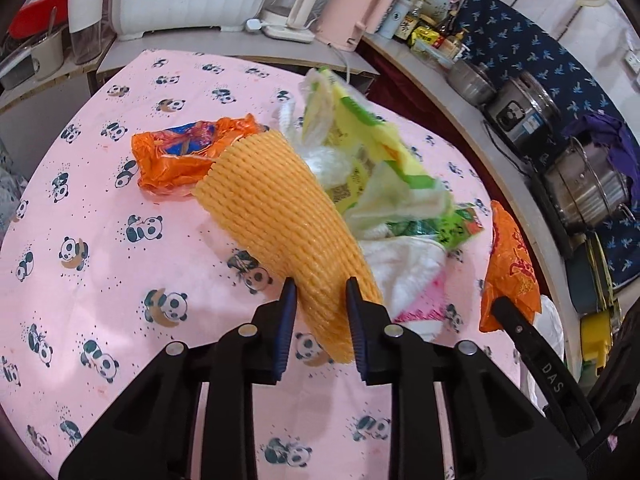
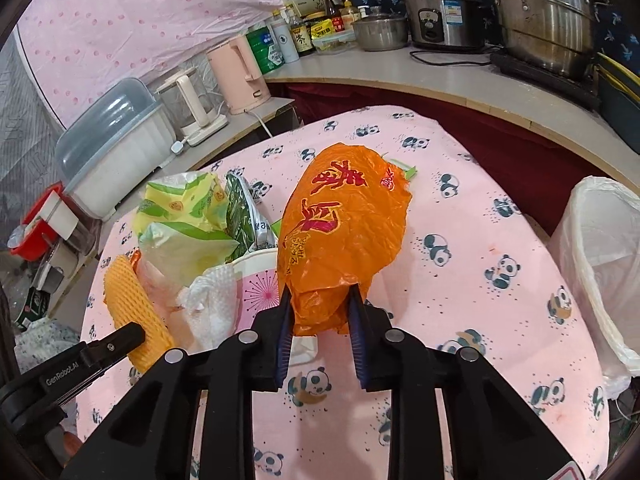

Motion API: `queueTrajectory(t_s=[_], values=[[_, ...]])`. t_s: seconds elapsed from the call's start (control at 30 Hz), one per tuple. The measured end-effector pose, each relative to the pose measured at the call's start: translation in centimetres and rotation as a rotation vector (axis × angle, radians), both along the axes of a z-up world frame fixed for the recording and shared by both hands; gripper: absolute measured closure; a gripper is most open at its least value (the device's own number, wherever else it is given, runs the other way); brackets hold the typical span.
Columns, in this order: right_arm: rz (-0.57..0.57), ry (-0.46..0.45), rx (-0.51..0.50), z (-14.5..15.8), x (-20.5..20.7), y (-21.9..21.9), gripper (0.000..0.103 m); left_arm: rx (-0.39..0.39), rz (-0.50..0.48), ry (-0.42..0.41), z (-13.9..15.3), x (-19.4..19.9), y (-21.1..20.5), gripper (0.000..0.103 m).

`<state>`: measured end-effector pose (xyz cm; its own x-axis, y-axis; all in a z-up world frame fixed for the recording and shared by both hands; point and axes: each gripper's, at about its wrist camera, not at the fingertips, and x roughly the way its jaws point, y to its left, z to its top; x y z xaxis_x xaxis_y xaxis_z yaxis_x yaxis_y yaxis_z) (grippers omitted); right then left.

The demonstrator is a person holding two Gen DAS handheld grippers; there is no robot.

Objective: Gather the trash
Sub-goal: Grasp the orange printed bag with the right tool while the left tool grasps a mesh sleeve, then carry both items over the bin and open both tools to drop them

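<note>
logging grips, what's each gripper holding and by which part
Left gripper pinches the yellow foam net sleeve at its near end; right gripper pinches the orange plastic bag at its bunched lower end.

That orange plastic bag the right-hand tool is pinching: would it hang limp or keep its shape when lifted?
The orange plastic bag looks thin and crinkled, so it probably feels very light. It stands puffed above the right gripper, so it may briefly keep shape, then sag. Its glossy film could slip.
</note>
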<state>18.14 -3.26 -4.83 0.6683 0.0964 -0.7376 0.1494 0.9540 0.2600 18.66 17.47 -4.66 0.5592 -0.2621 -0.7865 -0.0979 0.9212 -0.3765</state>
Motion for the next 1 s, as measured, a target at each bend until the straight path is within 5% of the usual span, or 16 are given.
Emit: queueTrajectory(t_s=[0.53, 1.0], values=[[-0.089, -0.083, 0.003, 3.4, -5.6, -5.1, 0.079, 0.045, -0.198, -0.098, 4.0, -4.5, -9.2, 0.079], [-0.256, -0.087, 0.003, 3.2, -10.9, -14.6, 0.079, 0.115, -0.428, -0.138, 4.5, -6.2, -21.6, 0.079]])
